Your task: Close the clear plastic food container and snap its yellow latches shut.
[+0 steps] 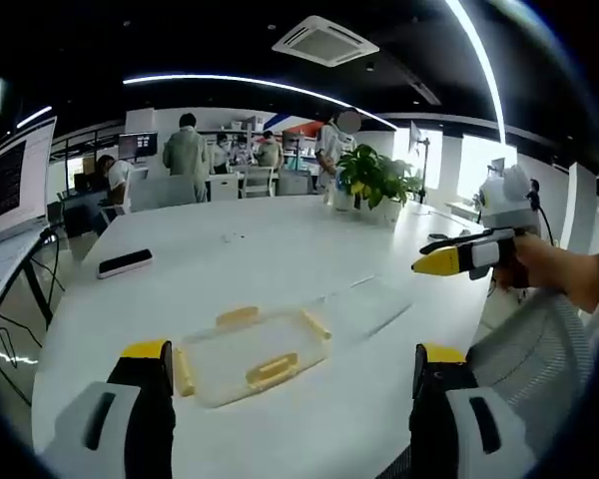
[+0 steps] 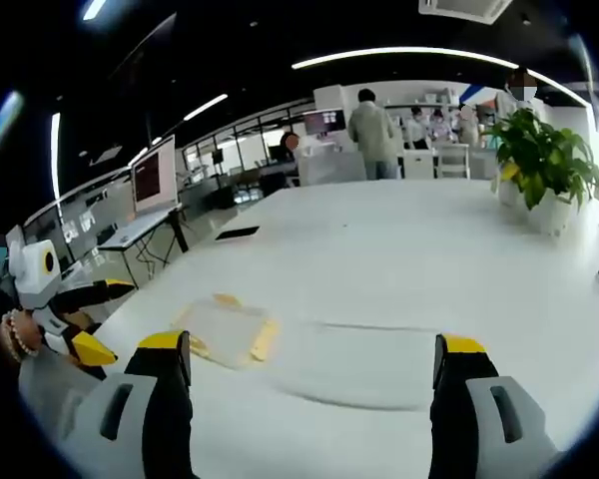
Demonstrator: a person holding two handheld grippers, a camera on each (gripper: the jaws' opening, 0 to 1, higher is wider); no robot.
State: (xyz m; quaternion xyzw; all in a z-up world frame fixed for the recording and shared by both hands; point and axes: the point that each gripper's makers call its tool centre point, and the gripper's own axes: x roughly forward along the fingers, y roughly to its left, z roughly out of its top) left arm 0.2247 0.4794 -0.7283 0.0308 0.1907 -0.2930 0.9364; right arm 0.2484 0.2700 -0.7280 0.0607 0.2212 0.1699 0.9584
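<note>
The lid [image 1: 252,354] with yellow latches [image 1: 272,370] lies flat on the white bench [image 1: 280,249], just ahead of the left gripper [image 1: 295,384]. Its jaws stand wide apart. The right gripper [image 2: 314,384], jaws also apart, is farther off, with the lid lying off to its left.

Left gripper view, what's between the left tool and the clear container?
Nothing: bare white table runs from the open left tool to the container, seen in the left gripper view.
</note>
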